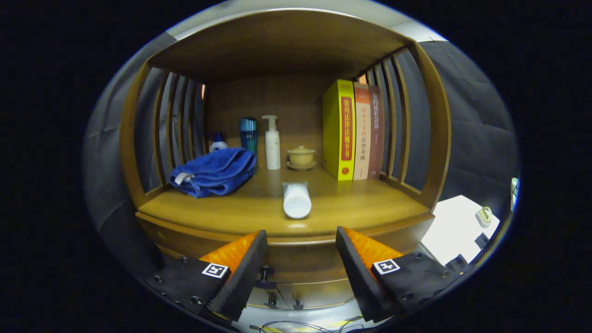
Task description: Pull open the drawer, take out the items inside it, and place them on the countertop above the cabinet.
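Presently the claw (301, 259) stands wide open and holds nothing, its orange-and-black fingers (240, 268) level with the front edge of the wooden counter (360, 208). Just ahead, between the fingers, a white cylindrical tube (296, 200) lies on the counter, cap end toward the claw. Beyond to the left rests a folded blue towel (215, 172); beyond to the right stand three upright books (354, 130). The drawer front (300, 264) sits below, between the fingers, with a small dark knob (264, 274).
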Motion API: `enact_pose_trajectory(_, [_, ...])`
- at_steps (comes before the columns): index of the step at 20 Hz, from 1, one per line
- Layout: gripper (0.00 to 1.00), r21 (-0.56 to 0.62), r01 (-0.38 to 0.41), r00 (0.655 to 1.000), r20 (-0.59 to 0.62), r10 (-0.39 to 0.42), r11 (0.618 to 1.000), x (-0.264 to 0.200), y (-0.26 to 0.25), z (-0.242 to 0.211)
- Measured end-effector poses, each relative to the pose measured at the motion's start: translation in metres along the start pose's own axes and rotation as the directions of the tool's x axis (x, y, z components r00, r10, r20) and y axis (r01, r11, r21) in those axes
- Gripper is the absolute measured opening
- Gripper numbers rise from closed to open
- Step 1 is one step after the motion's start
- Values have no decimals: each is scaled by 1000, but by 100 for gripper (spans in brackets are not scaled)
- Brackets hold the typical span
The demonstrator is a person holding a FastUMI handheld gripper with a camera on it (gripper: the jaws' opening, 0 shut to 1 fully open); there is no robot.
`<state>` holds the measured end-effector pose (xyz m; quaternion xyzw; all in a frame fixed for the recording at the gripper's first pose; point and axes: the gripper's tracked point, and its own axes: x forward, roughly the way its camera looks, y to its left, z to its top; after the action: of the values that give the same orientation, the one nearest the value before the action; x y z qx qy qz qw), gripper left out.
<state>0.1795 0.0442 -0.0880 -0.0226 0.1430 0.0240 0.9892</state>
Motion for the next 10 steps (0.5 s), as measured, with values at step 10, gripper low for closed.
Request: enact_pose_trajectory(10, [97,-11,-13,986,168,15,1000,-71,-32,154])
